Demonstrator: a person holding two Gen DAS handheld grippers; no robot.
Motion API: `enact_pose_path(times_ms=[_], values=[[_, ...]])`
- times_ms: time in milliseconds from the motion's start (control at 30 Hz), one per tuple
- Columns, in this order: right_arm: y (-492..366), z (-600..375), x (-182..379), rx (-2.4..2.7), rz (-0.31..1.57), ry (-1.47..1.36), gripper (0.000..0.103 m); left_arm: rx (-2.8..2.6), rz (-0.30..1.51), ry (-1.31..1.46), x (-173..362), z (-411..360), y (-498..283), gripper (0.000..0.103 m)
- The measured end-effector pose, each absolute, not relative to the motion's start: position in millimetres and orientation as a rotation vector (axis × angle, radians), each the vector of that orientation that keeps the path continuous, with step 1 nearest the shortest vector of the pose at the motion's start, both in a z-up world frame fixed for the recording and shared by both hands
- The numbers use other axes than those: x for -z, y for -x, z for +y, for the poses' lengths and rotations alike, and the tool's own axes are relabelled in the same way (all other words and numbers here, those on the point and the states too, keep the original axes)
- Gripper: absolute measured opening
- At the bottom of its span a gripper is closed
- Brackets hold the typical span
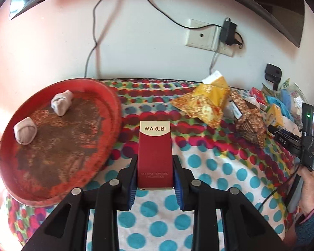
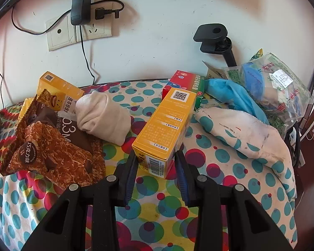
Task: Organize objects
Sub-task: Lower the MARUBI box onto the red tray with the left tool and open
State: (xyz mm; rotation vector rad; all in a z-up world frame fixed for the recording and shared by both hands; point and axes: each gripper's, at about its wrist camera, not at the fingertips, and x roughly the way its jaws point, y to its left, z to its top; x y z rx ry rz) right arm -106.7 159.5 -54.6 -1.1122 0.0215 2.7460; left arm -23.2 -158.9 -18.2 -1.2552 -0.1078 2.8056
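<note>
At the bottom centre of the left wrist view, the left gripper (image 1: 155,168) is clenched on one red MARUBI box (image 1: 154,153), both blue pads pressed against its long sides, the box standing out forward between the fingers above the polka-dot cloth (image 1: 219,167). To the left of the box, filling the left middle of the frame, sits one worn red round tray (image 1: 113,108) with two rolled socks (image 1: 61,103) on it, one near its upper rim and one (image 1: 25,131) at its left. To the upper right lies an orange snack packet (image 1: 201,106) with a yellow packet (image 1: 214,89) behind it, then a brown chocolate packet (image 1: 251,123). At the far right edge a hand (image 1: 306,186) grips the handle of the other device.

At the bottom centre of the right wrist view, the right gripper (image 2: 156,163) stands spread, its jaws flanking the near end of one yellow carton (image 2: 165,129) that lies on the cloth pointing up and away; I cannot tell whether the pads touch it. Left of the carton lies one rolled white sock (image 2: 102,117), then two brown chocolate packets (image 2: 52,150) and a second yellow box (image 2: 58,92). Behind the carton is a red and green box (image 2: 186,81); to the right, a blue cloth (image 2: 230,96) and a clear plastic bag (image 2: 276,83).
</note>
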Motion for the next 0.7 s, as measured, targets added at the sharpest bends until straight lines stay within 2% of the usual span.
enact_pose_path(times_ms=[333,700], values=[[109.7,163.5,56.5,-2.73,0.07,1.138,0.033,-2.895,-0.036,1.316,8.5,-209.8,28.2,0.03],[111.1,160.8,57.2,-2.724,0.072,1.144,0.033,-2.945,-0.119,1.397,10.9,-266.4,40.6,0.03]])
